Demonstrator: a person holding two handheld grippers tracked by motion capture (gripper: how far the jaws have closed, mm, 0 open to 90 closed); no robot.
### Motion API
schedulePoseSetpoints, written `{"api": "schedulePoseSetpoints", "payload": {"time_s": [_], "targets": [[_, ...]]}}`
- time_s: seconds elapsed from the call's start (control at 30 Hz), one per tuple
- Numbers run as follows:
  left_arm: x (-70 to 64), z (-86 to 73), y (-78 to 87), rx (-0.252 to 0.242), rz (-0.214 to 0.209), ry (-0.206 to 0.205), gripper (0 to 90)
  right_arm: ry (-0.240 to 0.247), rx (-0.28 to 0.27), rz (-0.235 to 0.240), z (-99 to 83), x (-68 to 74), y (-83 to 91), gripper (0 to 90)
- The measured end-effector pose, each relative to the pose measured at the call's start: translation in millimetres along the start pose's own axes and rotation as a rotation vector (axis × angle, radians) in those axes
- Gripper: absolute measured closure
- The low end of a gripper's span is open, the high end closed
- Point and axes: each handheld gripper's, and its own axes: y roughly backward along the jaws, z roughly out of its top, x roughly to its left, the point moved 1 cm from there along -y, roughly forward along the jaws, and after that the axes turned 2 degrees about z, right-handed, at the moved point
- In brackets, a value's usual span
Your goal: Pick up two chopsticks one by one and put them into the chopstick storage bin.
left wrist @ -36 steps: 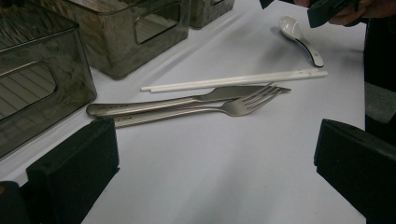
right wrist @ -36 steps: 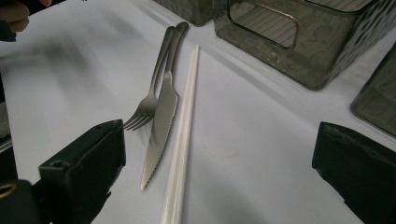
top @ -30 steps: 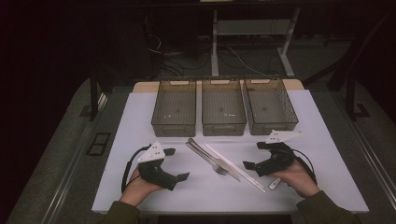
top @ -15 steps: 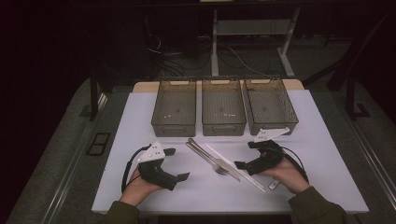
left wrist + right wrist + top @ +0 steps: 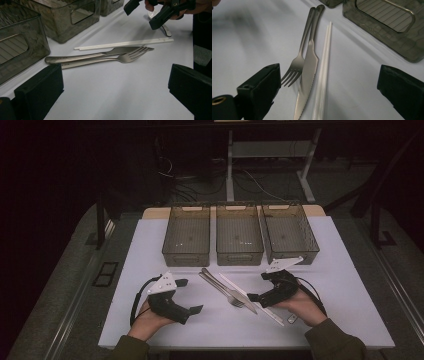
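Glossy metal fork (image 5: 297,65) & knife (image 5: 307,75), matt white plastic chopsticks (image 5: 323,67), smoky translucent bins (image 5: 239,235)

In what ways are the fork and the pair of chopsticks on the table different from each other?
The fork is dull grey metal; the chopsticks are white. The fork widens into a head with tines, while the chopsticks are plain thin sticks, nearly even along their length. The fork lies against the knife on one side, the chopsticks on the knife's other side. Both lie flat on the white table between the open right gripper and the bins.
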Motion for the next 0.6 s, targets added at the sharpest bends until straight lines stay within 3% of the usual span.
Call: {"api": "schedulePoseSetpoints", "payload": {"time_s": [0.17, 0.4, 0.53, 0.6], "targets": [[-0.1, 0.1, 0.1, 0.000, -0.001, -0.001, 0.0, -0.008, 0.031, 0.015, -1.7, -1.1, 1.0, 19.7], [-0.1, 0.1, 0.2, 0.001, -0.001, -0.003, 0.0, -0.008, 0.039, 0.005, -3.0, -1.7, 1.9, 29.1], [-0.4, 0.0, 0.1, 0.002, -0.001, -0.003, 0.0, -0.018, 0.050, 0.000, -4.4, -4.1, 3.7, 44.1], [-0.2, 0.0, 0.1, 0.003, -0.001, -0.005, 0.0, -0.021, 0.057, 0.002, -4.8, -4.6, 3.6, 47.1]]}}
